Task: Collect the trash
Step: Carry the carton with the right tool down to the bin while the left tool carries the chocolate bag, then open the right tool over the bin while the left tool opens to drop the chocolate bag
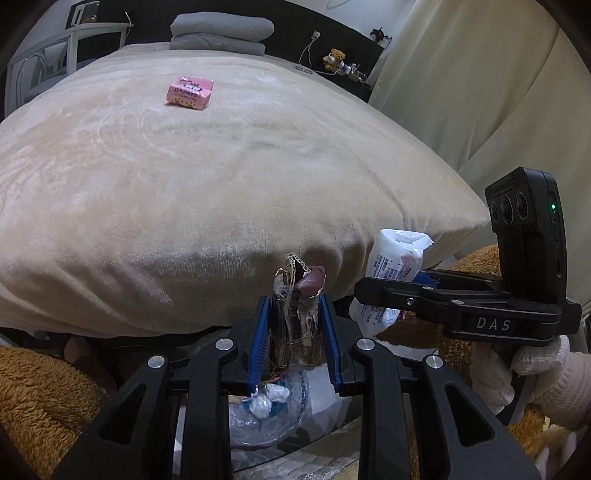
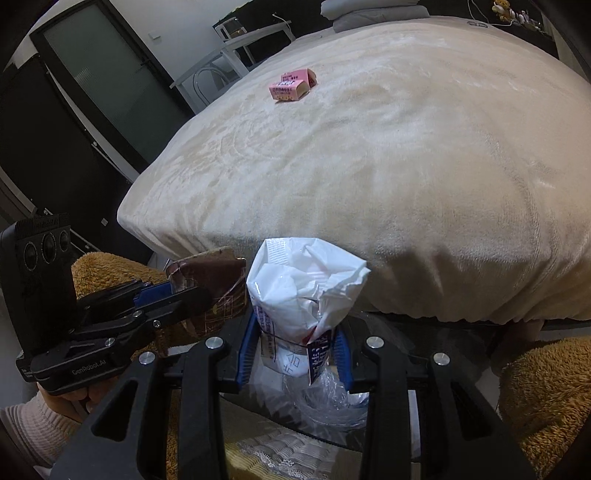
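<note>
1. The left gripper (image 1: 295, 328) pinched a crumpled brown-and-clear plastic wrapper (image 1: 295, 317) above a clear bag (image 1: 266, 417).
2. The right gripper (image 2: 293, 350) clamped a crumpled white printed packet (image 2: 303, 291) beside it.
3. A small pink carton (image 1: 190, 92) lay on the beige plush bedcover (image 1: 221, 184).

box (image 1: 190, 92) lying on bed (image 1: 221, 177), 11 o'clock | folded bedding (image 1: 221, 35) sitting behind | bag (image 1: 266, 417) lying below, 6 o'clock

I'm working in a home bedroom: a bed (image 1: 221, 177) under a plush cream blanket fills my view. Folded grey bedding (image 1: 221, 33) lies at twelve o'clock, a teddy bear (image 1: 335, 58) on a dark shelf at one o'clock.
</note>
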`<state>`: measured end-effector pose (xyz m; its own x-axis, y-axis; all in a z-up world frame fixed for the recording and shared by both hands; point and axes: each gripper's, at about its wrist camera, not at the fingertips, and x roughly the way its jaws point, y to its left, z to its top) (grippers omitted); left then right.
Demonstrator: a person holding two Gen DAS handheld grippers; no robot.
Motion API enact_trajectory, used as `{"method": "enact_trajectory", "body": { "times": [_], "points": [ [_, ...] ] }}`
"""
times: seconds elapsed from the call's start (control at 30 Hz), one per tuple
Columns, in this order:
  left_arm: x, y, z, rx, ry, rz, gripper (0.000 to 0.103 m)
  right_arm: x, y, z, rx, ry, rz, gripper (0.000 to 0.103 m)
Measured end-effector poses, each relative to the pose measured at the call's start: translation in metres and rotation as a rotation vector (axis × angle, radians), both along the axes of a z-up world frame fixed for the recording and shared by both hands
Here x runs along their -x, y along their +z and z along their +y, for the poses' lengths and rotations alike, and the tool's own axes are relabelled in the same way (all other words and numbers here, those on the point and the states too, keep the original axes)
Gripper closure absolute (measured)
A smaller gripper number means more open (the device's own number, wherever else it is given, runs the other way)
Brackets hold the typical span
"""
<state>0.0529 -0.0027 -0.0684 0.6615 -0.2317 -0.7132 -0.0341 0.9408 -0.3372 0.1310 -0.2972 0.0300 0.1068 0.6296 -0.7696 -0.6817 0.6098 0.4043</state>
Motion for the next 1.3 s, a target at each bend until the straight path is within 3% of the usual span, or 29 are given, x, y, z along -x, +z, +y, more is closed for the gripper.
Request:
{"method": "enact_trajectory", "body": {
  "times": [0.5,0.9,1.07,1.3],
  "points": [
    [-0.025,-0.064,-0.011,0.004,-0.065,0.289,0.077,-0.016,-0.061,0.017,0.196,0.002,0.194,0.067],
    [-0.041,-0.111,-0.001,0.072,-0.029,0.509,0.077,-0.027,-0.107,0.025,0.332,-0.028,0.391,0.067],
    [-0.045,-0.122,0.005,0.084,-0.026,0.562,0.077,-0.028,-0.119,0.027,0.376,-0.03,0.444,0.066],
    [-0.041,-0.127,0.003,0.088,-0.034,0.589,0.077,-0.025,-0.122,0.028,0.393,-0.018,0.45,0.066]
  ]
}}
